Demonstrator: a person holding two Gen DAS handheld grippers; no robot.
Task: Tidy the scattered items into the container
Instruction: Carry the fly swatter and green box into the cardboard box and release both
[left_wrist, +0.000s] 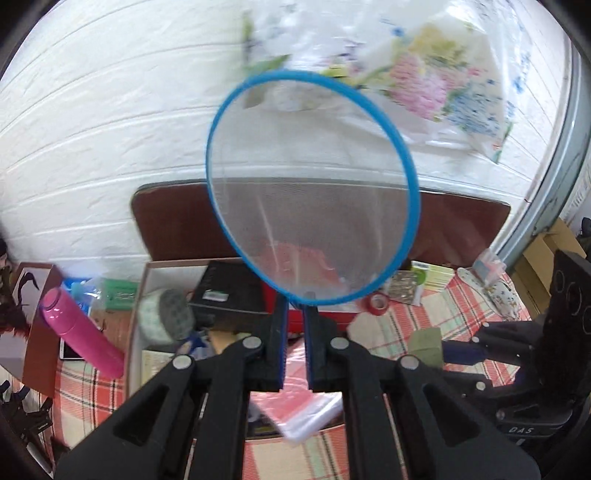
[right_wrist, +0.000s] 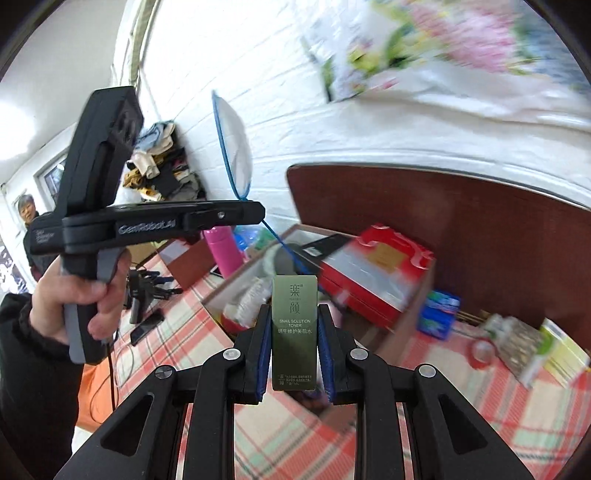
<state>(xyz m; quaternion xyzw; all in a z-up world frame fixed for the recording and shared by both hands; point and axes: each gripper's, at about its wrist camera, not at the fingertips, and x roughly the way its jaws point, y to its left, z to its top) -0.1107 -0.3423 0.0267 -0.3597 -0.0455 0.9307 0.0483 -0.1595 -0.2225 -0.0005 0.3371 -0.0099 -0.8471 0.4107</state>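
Observation:
My left gripper (left_wrist: 294, 314) is shut on the handle of a blue-rimmed mesh net (left_wrist: 310, 188) and holds it upright above the cardboard box (left_wrist: 137, 295). The net also shows in the right wrist view (right_wrist: 236, 144), left of centre, with my left gripper (right_wrist: 255, 214) beside it. My right gripper (right_wrist: 294, 314) is shut on a green toner box (right_wrist: 294, 332) marked "Snail Solution Toner", held above the plaid cloth near the box (right_wrist: 221, 291). The cardboard box holds a black box (left_wrist: 229, 291), a red gift box (right_wrist: 373, 273) and a cloth roll (left_wrist: 166, 314).
A pink bottle (left_wrist: 79, 328) lies left of the box. A red tape roll (left_wrist: 376, 303), green packets (left_wrist: 406, 286) and a plastic bag (left_wrist: 303, 413) lie on the plaid table. A dark red headboard (right_wrist: 480, 236) and white wall stand behind. A person (right_wrist: 26, 210) stands far left.

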